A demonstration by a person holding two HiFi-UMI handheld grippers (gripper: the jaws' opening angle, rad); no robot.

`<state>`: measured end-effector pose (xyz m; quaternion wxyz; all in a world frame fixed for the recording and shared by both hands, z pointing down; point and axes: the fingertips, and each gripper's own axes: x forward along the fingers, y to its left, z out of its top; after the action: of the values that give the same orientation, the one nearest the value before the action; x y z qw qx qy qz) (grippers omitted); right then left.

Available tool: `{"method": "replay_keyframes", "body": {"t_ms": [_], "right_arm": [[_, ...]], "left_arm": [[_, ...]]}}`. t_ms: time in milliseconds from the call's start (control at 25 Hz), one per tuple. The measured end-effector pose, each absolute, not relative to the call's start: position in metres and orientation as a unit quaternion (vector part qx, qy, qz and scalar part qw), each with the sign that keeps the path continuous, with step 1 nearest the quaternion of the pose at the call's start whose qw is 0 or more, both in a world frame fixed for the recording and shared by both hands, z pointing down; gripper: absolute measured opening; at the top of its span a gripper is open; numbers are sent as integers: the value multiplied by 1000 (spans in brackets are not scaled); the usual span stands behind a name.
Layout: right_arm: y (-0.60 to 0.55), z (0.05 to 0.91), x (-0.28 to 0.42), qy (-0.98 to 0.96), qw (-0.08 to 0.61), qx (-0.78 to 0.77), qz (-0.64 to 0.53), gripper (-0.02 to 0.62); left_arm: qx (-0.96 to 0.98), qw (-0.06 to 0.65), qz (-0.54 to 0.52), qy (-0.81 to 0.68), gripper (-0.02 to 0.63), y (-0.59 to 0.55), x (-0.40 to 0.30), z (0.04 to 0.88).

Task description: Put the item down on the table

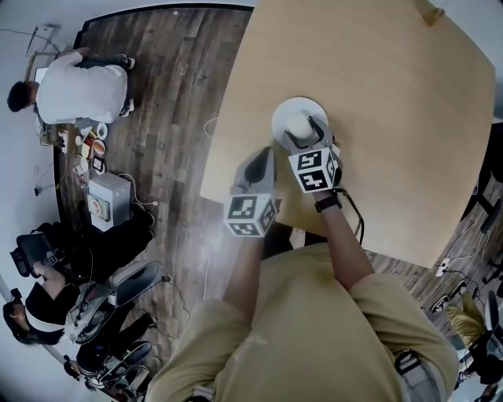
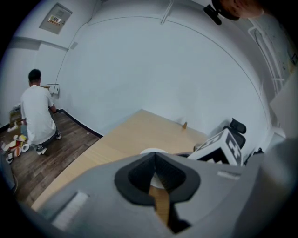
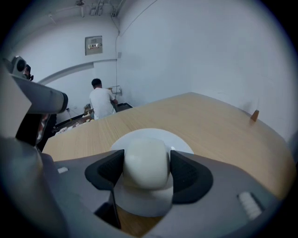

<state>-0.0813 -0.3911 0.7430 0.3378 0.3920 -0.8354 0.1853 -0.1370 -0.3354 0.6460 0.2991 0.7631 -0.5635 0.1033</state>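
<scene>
My right gripper (image 3: 145, 171) is shut on a white, rounded, bun-like item (image 3: 145, 160), with a dark pad pressed to each side. The item hangs just over a white plate (image 3: 153, 135) on the light wooden table (image 1: 377, 94); I cannot tell whether it touches the plate. In the head view the item (image 1: 299, 126) and the plate (image 1: 284, 110) lie near the table's left front corner, with the right gripper (image 1: 305, 135) on them. My left gripper (image 1: 263, 161) hovers beside them at the table's edge. Its jaws (image 2: 155, 174) are shut with nothing between them.
A small wooden block (image 1: 431, 13) stands near the table's far edge. The table's left edge (image 1: 228, 102) drops to a dark wood floor. A person in a white shirt (image 1: 78, 86) crouches there among small items. An office chair (image 2: 235, 126) stands behind the table.
</scene>
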Motion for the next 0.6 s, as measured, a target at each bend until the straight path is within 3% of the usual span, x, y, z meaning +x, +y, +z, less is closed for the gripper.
{"method": "replay_keyframes", "body": {"t_ms": [160, 280, 320, 600], "right_arm": [[-390, 749, -82, -826, 357, 394, 187, 322], [-388, 745, -82, -822, 358, 400, 189, 448], [-386, 743, -81, -822, 355, 403, 192, 463], [-361, 692, -77, -828, 275, 442, 209, 442]], "left_arm": [[762, 304, 106, -562, 2, -328, -143, 642], [763, 305, 101, -562, 2, -321, -148, 637], [764, 303, 99, -561, 2, -319, -149, 635], [784, 290, 82, -543, 2, -309, -146, 603]]}}
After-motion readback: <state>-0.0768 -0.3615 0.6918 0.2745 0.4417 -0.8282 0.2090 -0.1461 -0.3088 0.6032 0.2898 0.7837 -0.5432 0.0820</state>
